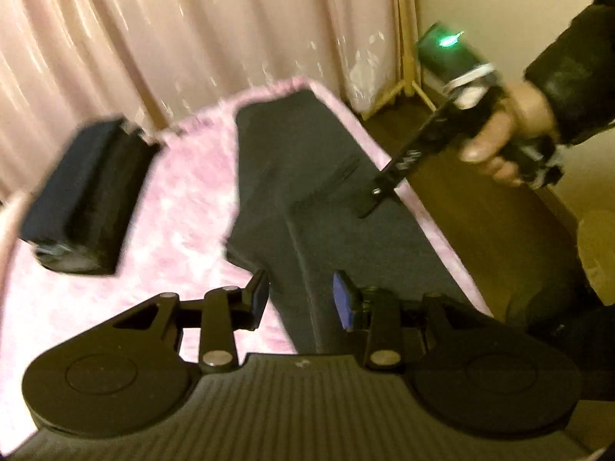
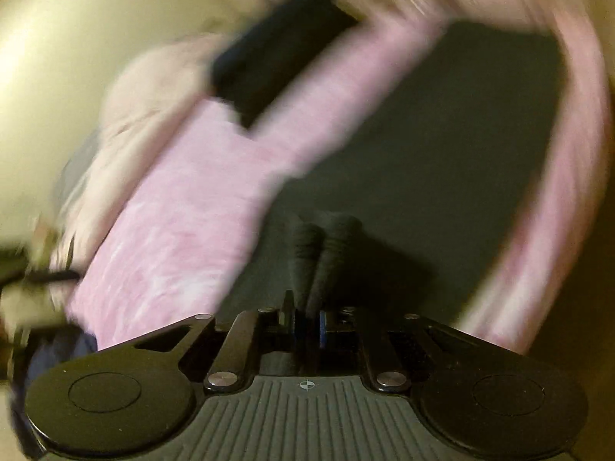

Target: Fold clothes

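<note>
A folded dark navy cloth bundle [image 1: 88, 196] is lying on the fluffy pink blanket [image 1: 180, 223], left of the flat dark grey trousers [image 1: 307, 176]. The left gripper [image 1: 300, 299] is hanging half open above the trousers, holding nothing. The right gripper [image 2: 307, 326] is nearly closed, maybe pinching a trouser fold.

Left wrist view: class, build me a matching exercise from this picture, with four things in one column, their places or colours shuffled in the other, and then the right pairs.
Things:
1. blanket
2. folded dark bundle
3. grey garment
4. curtain

Descriptions:
A. hangs in pleats at the back
B. laid out along the right edge of the bedding
C. pink and fluffy, lying under the clothes
D. sits by itself on the left

Pairs: 1-C, 2-D, 3-B, 4-A
</note>
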{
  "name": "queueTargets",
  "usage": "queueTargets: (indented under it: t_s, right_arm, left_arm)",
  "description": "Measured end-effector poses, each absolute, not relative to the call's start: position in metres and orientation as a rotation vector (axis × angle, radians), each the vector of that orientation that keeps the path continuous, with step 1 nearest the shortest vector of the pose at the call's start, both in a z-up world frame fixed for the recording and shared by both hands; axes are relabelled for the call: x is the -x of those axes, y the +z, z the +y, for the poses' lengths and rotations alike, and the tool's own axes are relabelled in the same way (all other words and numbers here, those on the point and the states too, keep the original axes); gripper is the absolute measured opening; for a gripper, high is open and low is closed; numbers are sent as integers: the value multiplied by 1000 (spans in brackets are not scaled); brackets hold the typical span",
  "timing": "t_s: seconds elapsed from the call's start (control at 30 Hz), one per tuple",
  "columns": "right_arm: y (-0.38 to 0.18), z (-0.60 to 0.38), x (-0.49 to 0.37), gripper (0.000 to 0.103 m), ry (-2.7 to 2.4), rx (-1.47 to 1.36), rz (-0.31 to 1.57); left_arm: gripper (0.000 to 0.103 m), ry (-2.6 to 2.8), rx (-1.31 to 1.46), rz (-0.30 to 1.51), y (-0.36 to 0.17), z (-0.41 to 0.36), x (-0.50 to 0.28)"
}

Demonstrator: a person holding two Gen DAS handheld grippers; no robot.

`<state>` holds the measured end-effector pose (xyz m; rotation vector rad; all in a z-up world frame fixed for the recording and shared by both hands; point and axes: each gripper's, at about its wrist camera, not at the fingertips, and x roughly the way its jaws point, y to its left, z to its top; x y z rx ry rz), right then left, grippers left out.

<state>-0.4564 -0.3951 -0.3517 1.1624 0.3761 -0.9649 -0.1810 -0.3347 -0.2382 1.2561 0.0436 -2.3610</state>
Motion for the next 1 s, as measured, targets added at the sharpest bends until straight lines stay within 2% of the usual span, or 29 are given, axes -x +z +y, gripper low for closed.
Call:
queueTargets:
  t_s: [0.07,0.33,0.43,0.47,0.6,0.73,0.77,0.83,0.9,0.97,1.0]
  right_arm:
    - [-364,-402,469,21,-934,-1205,349]
    - [-356,-390,498,22,-1068,-1352,249]
    - [-353,-393,498,20,-1111,-1336,282]
    - [-351,-396,497,8,-1118,-1320,304]
    - [-349,-396,497,8,-1142,-1271,353]
    - [-360,-378,495,8,-1183,-1257,284]
    - [-362,-373,494,9,-1191,-1240,267]
    - [-360,-362,490,12,-1215,-1202,250]
    - [-350,-347,482,32,-1265,-1137,268]
    - [-334,-328,470,41,-1301,-1068,311]
    - [-325,-317,462,41,-1294,-1038,334]
  left_arm:
    - [32,-2344,-1327,84,-258,-340,195]
    - [32,-2266,-1473,258,-299,-353,202]
    - [32,-2271,-1471,263,-303,-350,202]
    - [32,-2278,-1470,258,-303,-350,204]
    - [32,-2294,-1445,221,-312,-344,201]
    - [32,-2276,-1427,193,-332,-345,193]
    - [36,-2276,-1419,188,-339,-346,191]
    - [39,-2295,-1396,202,-351,-356,189]
    - [42,-2311,-1367,239,-353,-363,183]
    - [40,-2299,-1366,257,-342,-370,177]
    - [40,-2297,-1367,246,-335,-371,172]
